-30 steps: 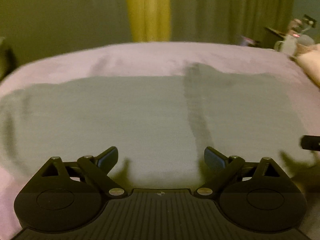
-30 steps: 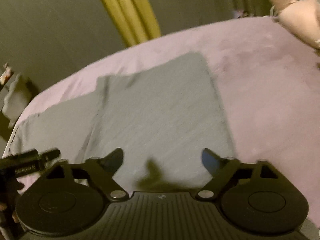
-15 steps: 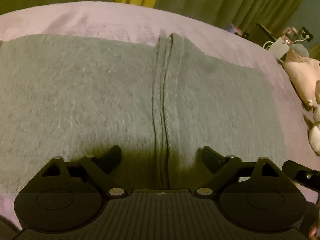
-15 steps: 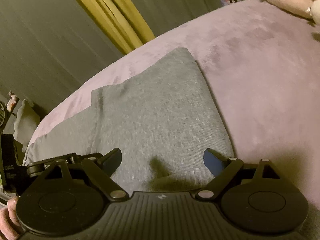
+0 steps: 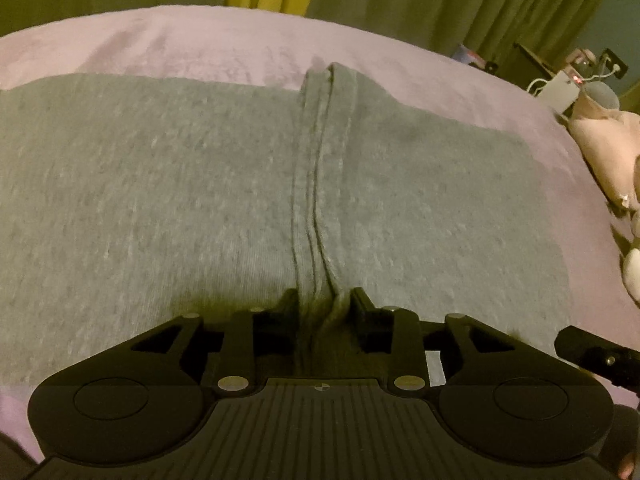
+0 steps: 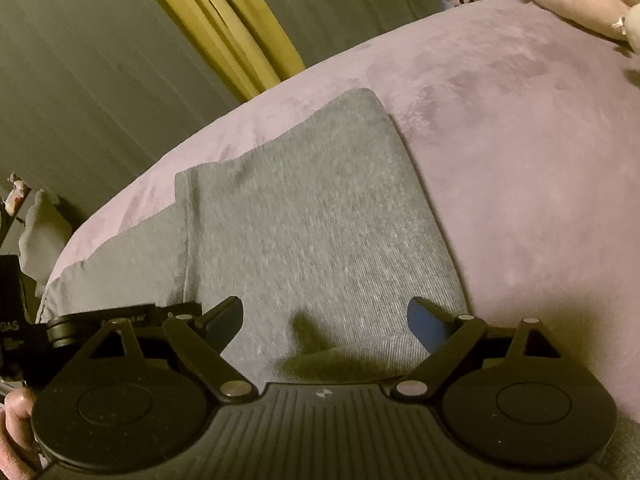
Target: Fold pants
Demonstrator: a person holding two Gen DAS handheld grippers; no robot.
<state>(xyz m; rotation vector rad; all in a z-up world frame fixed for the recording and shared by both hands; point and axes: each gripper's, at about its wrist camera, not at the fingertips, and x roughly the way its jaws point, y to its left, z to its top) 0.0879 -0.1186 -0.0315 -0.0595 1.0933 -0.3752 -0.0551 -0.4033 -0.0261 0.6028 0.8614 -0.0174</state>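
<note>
Both wrist fisheyes looked steeply down, close over folded grey knit pants [image 5: 160,200] on mauve plush bedspread [image 6: 520,160]; shared: pants, bedspread, curtains beyond.

pants [image 5: 160,200]: left end cut off | nightstand clutter [image 5: 576,80]: too small

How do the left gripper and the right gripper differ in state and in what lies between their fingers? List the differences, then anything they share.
The left gripper has just been closing and now pinches the raised seam ridge of the grey pants; the right gripper stands wide open. The left sits on the seam; the right hovers over flat cloth near the pants' edge, gripping nothing. Both are black and aim down at the pants on the purple bedcover.
</note>
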